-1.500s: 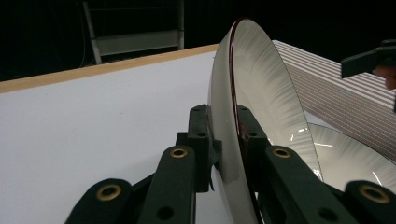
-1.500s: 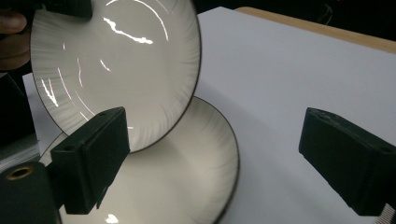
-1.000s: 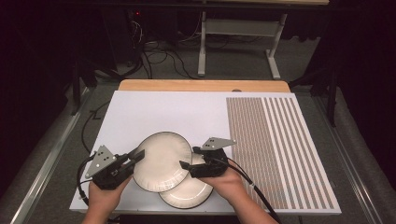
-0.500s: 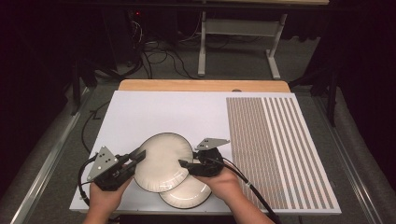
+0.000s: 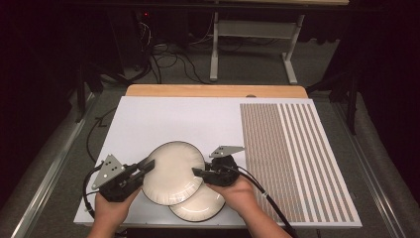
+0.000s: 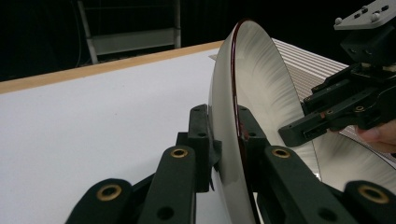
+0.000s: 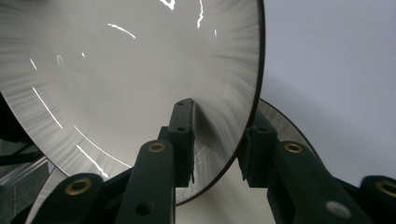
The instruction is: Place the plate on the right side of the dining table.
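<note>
The right tongs (image 5: pixel 197 172) have just been closing, and the top plate's (image 5: pixel 173 171) right rim now sits between their jaws; the right gripper view shows a sliver of gap on one side, so not pinching yet. The left tongs (image 5: pixel 148 164) are clamped on that plate's left rim. It's tilted over the lower plate (image 5: pixel 200 206), which lies at the surface's (image 5: pixel 163 116) near edge. Looks like a two-handed lift is about ready.
</note>
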The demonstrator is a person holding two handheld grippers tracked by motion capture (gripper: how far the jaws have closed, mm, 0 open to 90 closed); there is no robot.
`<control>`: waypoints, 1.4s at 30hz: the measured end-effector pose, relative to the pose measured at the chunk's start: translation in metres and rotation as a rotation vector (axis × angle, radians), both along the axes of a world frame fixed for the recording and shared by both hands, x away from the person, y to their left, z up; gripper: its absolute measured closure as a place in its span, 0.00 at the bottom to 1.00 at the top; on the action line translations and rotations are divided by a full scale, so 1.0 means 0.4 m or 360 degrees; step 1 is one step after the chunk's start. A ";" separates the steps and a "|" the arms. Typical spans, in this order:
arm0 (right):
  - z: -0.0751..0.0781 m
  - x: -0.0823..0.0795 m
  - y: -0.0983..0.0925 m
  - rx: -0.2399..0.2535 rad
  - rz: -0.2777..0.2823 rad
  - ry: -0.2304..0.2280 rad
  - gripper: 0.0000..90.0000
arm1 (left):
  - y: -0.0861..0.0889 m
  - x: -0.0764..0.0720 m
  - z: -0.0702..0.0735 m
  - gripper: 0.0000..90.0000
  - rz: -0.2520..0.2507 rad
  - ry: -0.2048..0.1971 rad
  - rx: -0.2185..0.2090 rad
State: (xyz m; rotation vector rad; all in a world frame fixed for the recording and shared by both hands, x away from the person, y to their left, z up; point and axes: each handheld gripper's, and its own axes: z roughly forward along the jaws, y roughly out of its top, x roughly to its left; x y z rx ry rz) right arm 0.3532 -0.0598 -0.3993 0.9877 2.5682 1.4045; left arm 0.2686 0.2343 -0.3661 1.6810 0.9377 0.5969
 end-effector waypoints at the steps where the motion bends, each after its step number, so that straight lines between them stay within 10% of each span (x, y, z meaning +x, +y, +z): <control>1: 0.000 0.000 -0.002 0.0013 0.0003 0.0009 0.81 | 0.000 0.000 0.001 0.89 -0.0002 0.0009 -0.0005; 12: 0.025 -0.003 -0.036 0.0116 0.0006 0.0040 0.93 | -0.005 -0.003 0.025 0.90 -0.0001 0.0055 -0.0036; 24: 0.085 -0.016 -0.101 0.0163 -0.0009 -0.0092 0.96 | -0.037 0.016 0.052 0.89 -0.0098 0.0070 -0.0062; 42: 0.163 -0.033 -0.290 0.0193 -0.0184 -0.0307 0.97 | -0.206 0.097 0.108 0.89 -0.0278 0.0081 -0.0044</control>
